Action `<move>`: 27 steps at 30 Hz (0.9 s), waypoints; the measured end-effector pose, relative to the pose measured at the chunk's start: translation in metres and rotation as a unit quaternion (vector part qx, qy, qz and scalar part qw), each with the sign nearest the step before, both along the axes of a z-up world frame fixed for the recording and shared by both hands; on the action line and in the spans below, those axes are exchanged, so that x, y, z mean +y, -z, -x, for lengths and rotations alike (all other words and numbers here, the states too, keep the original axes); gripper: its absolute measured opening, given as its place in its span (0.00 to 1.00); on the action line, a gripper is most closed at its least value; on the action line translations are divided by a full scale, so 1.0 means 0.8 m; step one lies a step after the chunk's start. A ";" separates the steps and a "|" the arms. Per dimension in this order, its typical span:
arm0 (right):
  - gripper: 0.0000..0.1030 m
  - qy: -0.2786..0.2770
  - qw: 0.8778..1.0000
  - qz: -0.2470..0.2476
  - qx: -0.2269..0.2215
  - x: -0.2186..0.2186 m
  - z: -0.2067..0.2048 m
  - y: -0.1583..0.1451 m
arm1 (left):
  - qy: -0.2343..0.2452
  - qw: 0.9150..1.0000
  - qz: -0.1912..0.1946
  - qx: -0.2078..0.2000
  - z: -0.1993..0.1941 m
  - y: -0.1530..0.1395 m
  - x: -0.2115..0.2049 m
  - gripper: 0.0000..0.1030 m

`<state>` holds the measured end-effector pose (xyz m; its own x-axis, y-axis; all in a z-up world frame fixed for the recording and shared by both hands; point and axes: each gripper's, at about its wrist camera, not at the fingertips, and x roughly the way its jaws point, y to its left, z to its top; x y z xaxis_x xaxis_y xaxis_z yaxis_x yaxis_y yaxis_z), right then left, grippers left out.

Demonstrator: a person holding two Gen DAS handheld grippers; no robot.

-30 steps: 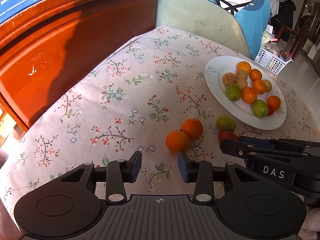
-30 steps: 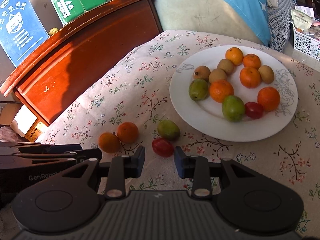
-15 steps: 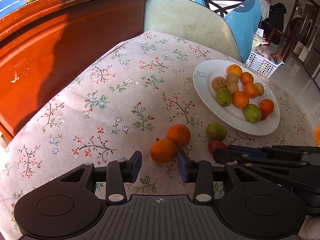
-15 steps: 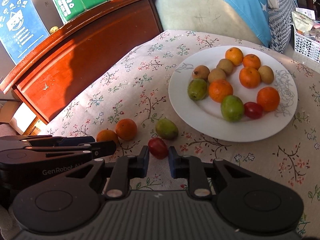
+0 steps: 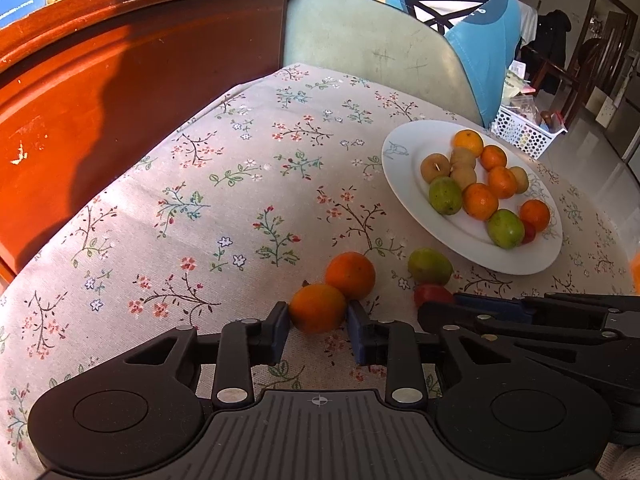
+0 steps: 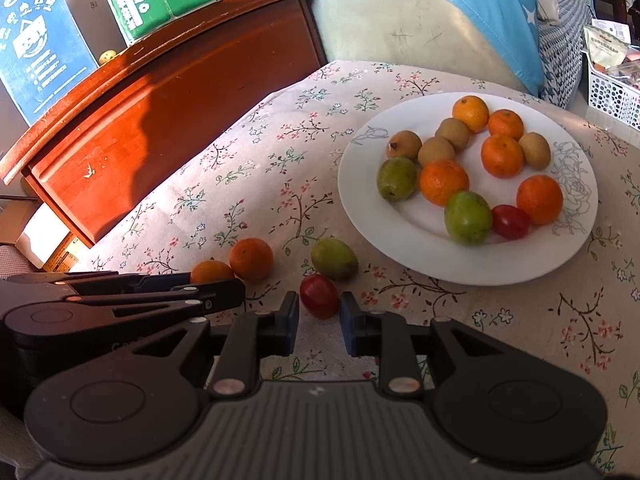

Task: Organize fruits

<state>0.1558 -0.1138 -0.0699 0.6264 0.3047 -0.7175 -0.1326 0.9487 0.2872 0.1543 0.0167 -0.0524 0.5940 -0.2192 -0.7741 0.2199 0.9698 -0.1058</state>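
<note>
While most of the fruit is already gathered on the white plate (image 6: pixel 360 216), four pieces are left on the bench (image 5: pixel 240 208): two oranges, a green fruit (image 6: pixel 334 258) and a red fruit (image 6: pixel 319 295). The left gripper (image 5: pixel 318 320) is seen closing, its fingers narrow around the nearer orange (image 5: pixel 317 307), both pads apparently touching it. The right gripper (image 6: pixel 319 314) is opening slightly, the red fruit lying between its fingers, contact uncertain.
</note>
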 end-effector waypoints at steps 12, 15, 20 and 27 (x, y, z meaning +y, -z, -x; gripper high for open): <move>0.18 -0.015 1.000 -0.024 -0.010 -0.005 0.009 -0.019 | -0.014 1.000 0.022 -0.016 0.009 -0.022 0.004 0.27; 0.18 -0.012 0.999 -0.036 -0.020 -0.012 0.012 -0.031 | -0.017 0.999 0.030 -0.027 0.010 -0.034 0.003 0.27; 0.18 0.005 0.998 -0.053 -0.040 -0.032 0.013 -0.051 | -0.020 0.998 0.043 -0.047 0.009 -0.054 -0.007 0.27; 0.18 0.045 0.995 -0.066 -0.068 -0.081 0.008 -0.084 | -0.002 0.995 0.077 -0.059 -0.005 -0.077 -0.035 0.27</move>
